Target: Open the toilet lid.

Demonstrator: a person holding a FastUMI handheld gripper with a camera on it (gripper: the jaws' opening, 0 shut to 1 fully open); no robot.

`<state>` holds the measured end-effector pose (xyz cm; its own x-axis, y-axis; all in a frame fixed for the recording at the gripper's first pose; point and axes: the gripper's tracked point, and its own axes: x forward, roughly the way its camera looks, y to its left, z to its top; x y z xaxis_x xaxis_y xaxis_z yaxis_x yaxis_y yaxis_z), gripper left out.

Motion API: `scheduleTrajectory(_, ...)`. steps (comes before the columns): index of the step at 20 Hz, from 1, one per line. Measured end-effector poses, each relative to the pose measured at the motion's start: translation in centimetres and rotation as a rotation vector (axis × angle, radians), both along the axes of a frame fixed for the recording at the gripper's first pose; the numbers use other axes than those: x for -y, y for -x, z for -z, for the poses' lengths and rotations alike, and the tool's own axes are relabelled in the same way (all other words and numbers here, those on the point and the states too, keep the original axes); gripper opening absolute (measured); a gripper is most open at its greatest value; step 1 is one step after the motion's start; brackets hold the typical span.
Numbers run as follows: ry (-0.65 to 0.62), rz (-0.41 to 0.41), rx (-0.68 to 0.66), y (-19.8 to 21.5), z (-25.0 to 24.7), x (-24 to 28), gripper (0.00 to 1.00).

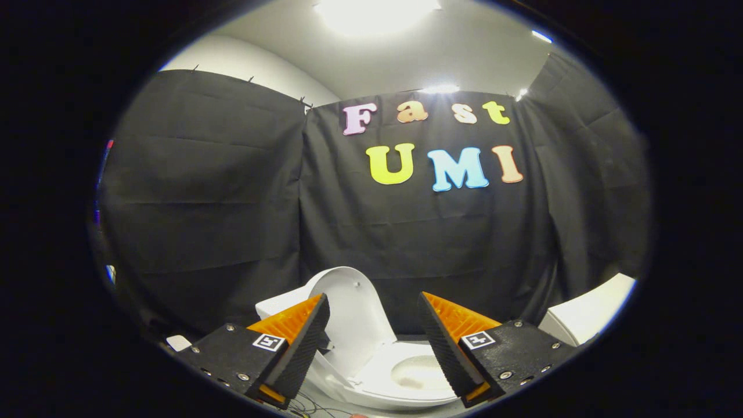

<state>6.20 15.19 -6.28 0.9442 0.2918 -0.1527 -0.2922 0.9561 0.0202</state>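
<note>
Against the black cloth wall [232, 191] of the booth, under a white ceiling [464, 52] with a bright lamp [374, 11], a white toilet [400, 395] sits low in the scene, seen past the tool's two fingers. Its toilet lid [354, 313] stands raised and leaning back to the left, just beyond the left finger, with the seat and open bowl [418, 371] showing between the fingers. A second white fixture [586, 316] stands off to the right, near the cloth. Nearest the camera, the tool [371, 342] hangs with its fingers spread wide, gripping nothing and apart from the lid. A few thin wires [307, 406] lie below the left finger.
</note>
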Motion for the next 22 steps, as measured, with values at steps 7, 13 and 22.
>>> scheduleTrajectory(7, -0.092, 0.055, 0.082, 3.5, -6.3, 6.7, 0.94)
scheduleTrajectory(13, -0.010, 0.224, 0.213, 4.4, -11.6, 15.1, 0.94)
scheduleTrajectory(22, 0.106, 0.370, 0.184, 2.5, -11.4, 22.7, 0.94)
